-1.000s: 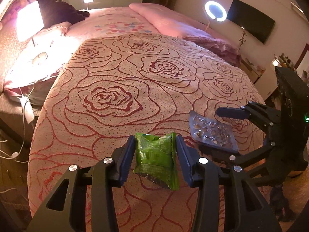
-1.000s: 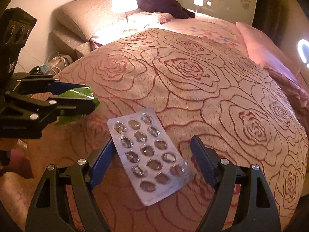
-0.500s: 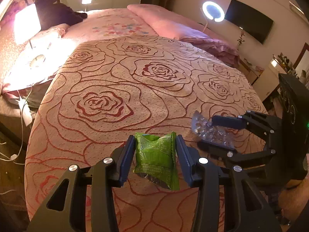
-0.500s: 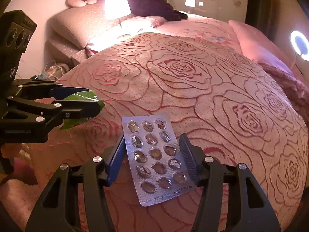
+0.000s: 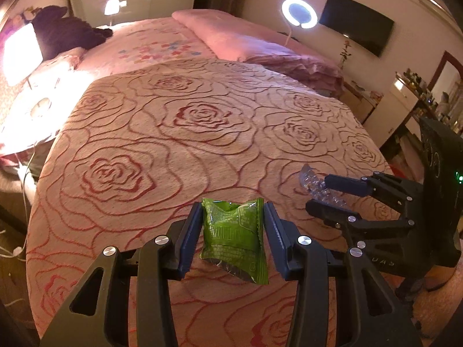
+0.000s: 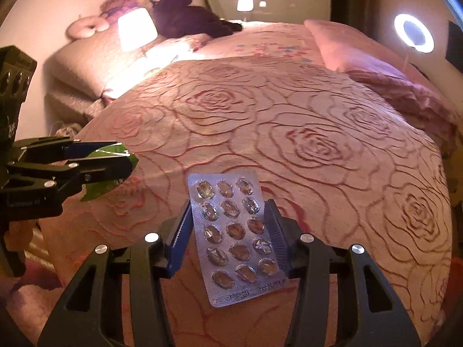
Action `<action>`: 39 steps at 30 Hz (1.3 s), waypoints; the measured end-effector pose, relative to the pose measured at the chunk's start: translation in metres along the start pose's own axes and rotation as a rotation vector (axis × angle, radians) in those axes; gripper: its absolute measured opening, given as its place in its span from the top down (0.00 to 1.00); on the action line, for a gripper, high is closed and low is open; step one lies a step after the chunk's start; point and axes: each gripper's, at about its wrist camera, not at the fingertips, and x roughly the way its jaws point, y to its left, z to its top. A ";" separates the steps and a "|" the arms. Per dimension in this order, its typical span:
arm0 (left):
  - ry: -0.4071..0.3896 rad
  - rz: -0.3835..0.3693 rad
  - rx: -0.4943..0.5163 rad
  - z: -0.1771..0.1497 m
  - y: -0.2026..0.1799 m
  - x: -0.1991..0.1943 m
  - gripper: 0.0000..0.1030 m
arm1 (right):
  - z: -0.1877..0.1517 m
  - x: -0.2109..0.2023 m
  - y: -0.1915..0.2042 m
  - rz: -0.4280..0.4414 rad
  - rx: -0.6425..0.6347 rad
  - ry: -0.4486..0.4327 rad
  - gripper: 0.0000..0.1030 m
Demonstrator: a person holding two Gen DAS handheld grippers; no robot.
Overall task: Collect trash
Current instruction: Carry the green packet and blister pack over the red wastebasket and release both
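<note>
My left gripper [image 5: 233,206] is shut on a crumpled green snack wrapper [image 5: 234,240], held above the rose-patterned bedspread [image 5: 188,133]. In the right wrist view my right gripper [image 6: 229,202] is shut on a silver blister pack [image 6: 234,231], both pads pressing its long edges, and the pack is tilted up off the bed. From the left wrist view the right gripper [image 5: 318,192] sits to the right with the blister pack [image 5: 311,180] sticking out of its jaws. From the right wrist view the left gripper [image 6: 128,160] is at the left with the green wrapper [image 6: 98,188].
A lit lamp [image 5: 21,55] and a dark heap [image 5: 63,34] lie at the bed's head. A pink pillow [image 5: 246,40] is along the far side. A ring light [image 5: 299,11] and a wall screen [image 5: 358,31] stand behind. White cables [image 5: 23,173] hang by the bed's left edge.
The right gripper's jaws closed onto the blister pack, which has risen off the bedspread. Both grippers drew back a little along the bed. The left kept hold of the wrapper.
</note>
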 end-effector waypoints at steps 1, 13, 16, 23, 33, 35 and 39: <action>-0.001 -0.004 0.007 0.001 -0.004 0.001 0.60 | -0.001 -0.003 -0.004 -0.008 0.012 -0.005 0.53; -0.001 -0.039 0.078 0.022 -0.055 0.016 0.60 | -0.022 -0.033 -0.058 -0.120 0.155 -0.045 0.53; -0.005 -0.043 0.093 0.028 -0.067 0.019 0.60 | -0.027 -0.040 -0.071 -0.147 0.189 -0.056 0.53; -0.032 -0.038 0.149 0.043 -0.099 0.022 0.60 | -0.034 -0.065 -0.098 -0.213 0.261 -0.100 0.53; -0.050 -0.071 0.237 0.060 -0.152 0.027 0.60 | -0.050 -0.110 -0.139 -0.318 0.386 -0.176 0.53; -0.053 -0.082 0.254 0.062 -0.163 0.028 0.60 | -0.054 -0.118 -0.146 -0.335 0.404 -0.187 0.53; -0.052 -0.111 0.283 0.065 -0.183 0.031 0.60 | -0.063 -0.134 -0.159 -0.375 0.442 -0.206 0.53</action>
